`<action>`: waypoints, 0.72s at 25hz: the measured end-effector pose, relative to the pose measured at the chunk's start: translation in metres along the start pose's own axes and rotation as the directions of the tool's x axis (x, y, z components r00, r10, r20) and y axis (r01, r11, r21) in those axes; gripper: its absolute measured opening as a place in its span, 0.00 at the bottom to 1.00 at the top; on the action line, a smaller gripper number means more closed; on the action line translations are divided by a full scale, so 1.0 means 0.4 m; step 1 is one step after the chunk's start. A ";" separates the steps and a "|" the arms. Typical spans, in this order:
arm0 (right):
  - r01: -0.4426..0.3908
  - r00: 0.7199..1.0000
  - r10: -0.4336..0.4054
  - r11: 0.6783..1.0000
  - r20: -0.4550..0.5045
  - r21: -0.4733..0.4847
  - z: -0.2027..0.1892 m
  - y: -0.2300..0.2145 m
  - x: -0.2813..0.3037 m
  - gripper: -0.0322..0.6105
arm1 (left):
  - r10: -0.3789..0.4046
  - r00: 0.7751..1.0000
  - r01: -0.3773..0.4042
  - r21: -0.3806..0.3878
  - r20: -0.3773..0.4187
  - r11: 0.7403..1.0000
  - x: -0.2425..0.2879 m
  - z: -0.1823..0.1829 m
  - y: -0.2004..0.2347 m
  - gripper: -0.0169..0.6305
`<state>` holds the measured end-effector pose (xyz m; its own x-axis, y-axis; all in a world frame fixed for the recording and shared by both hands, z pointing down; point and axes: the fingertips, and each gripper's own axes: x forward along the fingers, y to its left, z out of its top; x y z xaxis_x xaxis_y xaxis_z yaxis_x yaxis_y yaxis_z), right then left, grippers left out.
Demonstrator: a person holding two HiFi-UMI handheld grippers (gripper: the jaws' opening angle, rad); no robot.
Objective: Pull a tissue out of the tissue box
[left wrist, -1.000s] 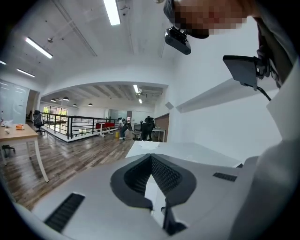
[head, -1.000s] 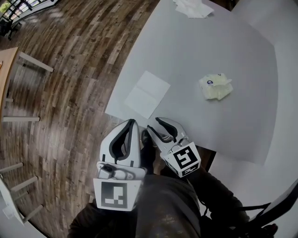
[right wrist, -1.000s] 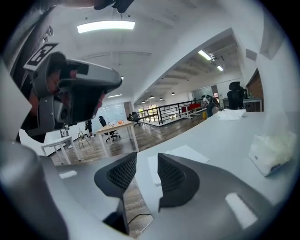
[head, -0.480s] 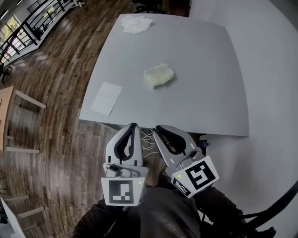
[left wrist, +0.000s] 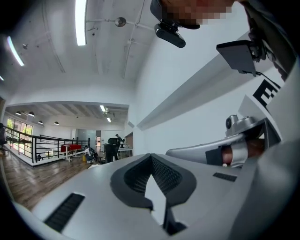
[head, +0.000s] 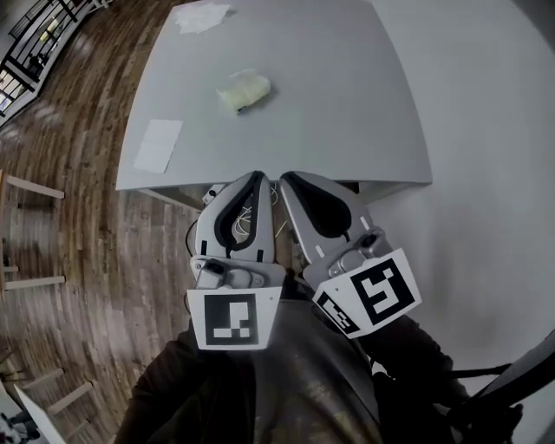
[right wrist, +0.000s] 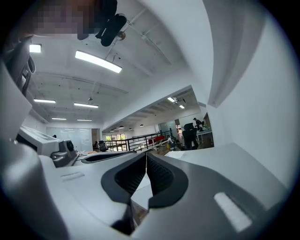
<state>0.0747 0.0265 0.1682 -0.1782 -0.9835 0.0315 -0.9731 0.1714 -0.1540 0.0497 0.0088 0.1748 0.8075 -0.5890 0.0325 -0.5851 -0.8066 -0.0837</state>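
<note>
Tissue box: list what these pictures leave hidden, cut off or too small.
Tissue box: head view, too small to tell whether a tissue sticks out; neither gripper view shows it.
Table: head view, far end cut off by the top edge; near edge partly hidden behind the left gripper and right gripper.
White sheet: head view, too small to identify.

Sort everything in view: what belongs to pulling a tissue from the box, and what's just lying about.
For the job:
soft tissue pack, on the grey table
left gripper, shut, empty
right gripper, shut, empty

Lying about:
flat white sheet, near the table's left edge
crumpled white tissues, at the far edge
</note>
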 end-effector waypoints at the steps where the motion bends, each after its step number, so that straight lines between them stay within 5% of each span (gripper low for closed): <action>1: 0.012 1.000 -0.012 1.000 0.001 0.008 -0.008 0.000 -0.006 0.06 | -0.004 1.000 0.004 -0.004 0.011 1.000 -0.004 -0.001 -0.003 0.02; 18: 0.085 0.995 -0.080 0.992 0.054 -0.091 0.020 0.084 -0.098 0.05 | -0.065 0.995 0.062 0.044 0.071 0.997 -0.087 0.068 -0.064 0.02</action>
<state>0.0500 0.0702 0.1541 -0.0913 -0.9958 -0.0093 -0.9939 0.0917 -0.0606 0.0385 0.0513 0.1487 0.8470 -0.5306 -0.0328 -0.5302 -0.8386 -0.1254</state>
